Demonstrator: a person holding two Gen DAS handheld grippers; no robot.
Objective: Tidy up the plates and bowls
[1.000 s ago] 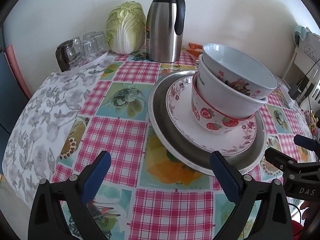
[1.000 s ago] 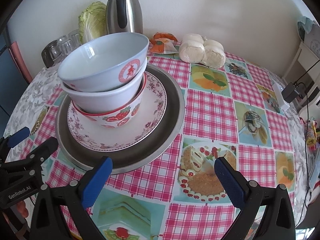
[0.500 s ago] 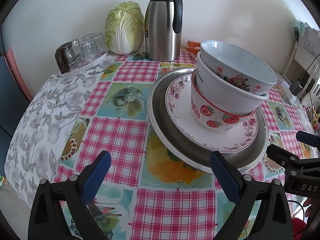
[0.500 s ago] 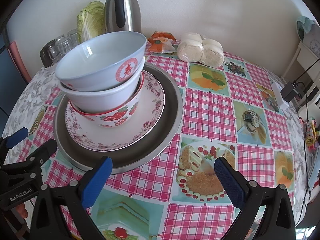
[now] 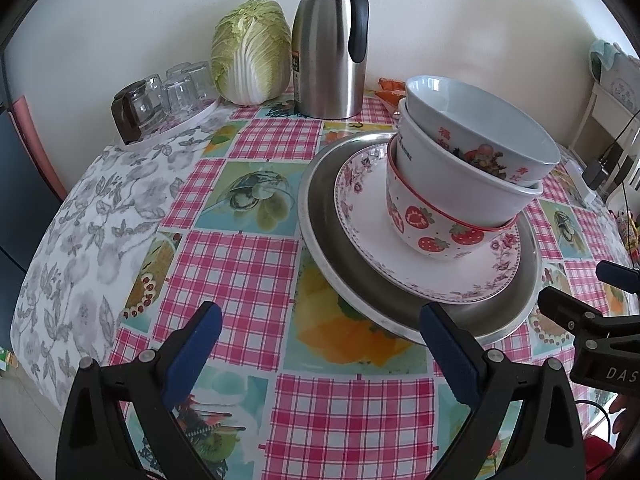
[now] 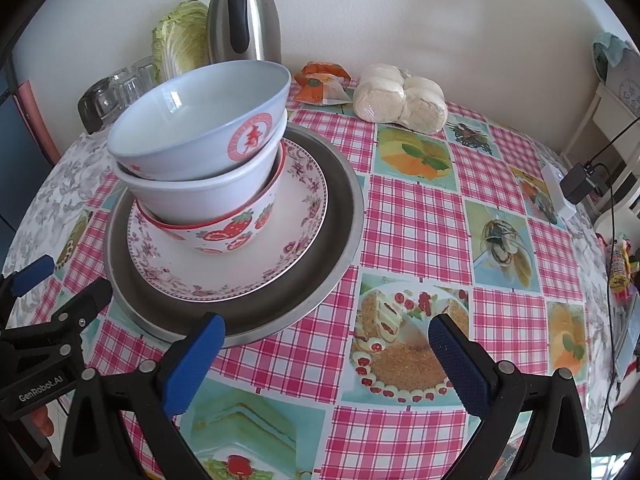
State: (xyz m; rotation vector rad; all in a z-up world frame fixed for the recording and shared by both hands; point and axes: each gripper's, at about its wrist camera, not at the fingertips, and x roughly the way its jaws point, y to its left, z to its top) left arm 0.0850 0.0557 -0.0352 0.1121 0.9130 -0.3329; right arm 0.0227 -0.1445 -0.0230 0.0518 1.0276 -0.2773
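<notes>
On the checked tablecloth [image 5: 240, 264] sat the metal tray [image 5: 320, 216], carrying a floral plate [image 5: 360, 200] and three nested bowls [image 5: 460, 184], mouths up, stack leaning slightly. Left gripper [image 5: 316, 352] hovered near the tray's rim, fingers spread, grasping nothing. Right gripper [image 6: 324, 356] did likewise, released and empty. Only the right view caught the bagged buns [image 6: 400, 98]; the left view showed the cabbage [image 5: 250, 50] in full.
</notes>
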